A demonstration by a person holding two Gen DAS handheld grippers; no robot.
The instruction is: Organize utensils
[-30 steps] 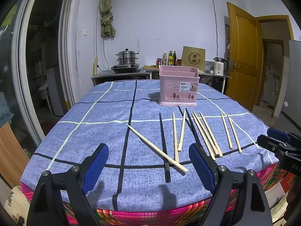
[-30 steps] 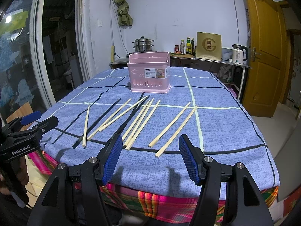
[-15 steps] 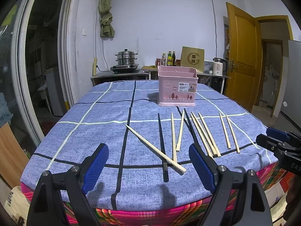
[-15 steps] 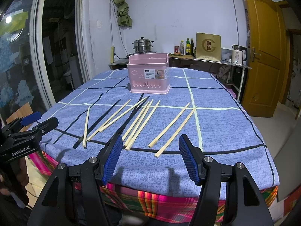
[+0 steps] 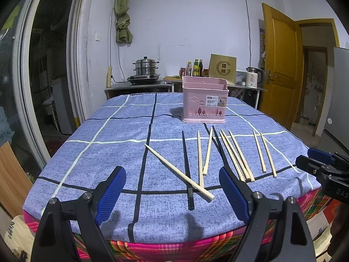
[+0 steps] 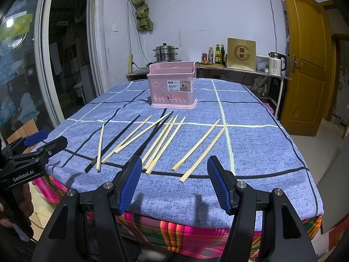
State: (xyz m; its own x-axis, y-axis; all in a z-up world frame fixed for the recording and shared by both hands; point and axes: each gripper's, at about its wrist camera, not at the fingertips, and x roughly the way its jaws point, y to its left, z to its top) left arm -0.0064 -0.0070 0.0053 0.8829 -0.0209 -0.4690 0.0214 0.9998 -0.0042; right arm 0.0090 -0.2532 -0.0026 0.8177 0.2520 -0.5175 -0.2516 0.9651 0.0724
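Several loose chopsticks lie on the blue checked tablecloth (image 5: 113, 152): pale wooden ones (image 5: 177, 171) (image 6: 202, 147) and two black ones (image 5: 187, 170) (image 6: 113, 142). A pink utensil basket (image 5: 204, 99) (image 6: 172, 87) stands upright behind them. My left gripper (image 5: 172, 193) is open and empty, near the table's front edge, just short of the nearest wooden and black chopsticks. My right gripper (image 6: 174, 182) is open and empty at the front edge, close to two wooden chopsticks. Each gripper shows at the side of the other's view.
The table's front edge drops to a pink plaid cloth (image 6: 196, 233). Behind the table stands a counter with a steamer pot (image 5: 145, 66), bottles (image 5: 196, 68) and a kettle (image 5: 253, 78). A yellow door (image 6: 305, 61) is at right.
The left wrist view has shifted slightly, the chopsticks sliding a little left and down in frame. Both grippers stay open and empty; nothing on the table has moved.
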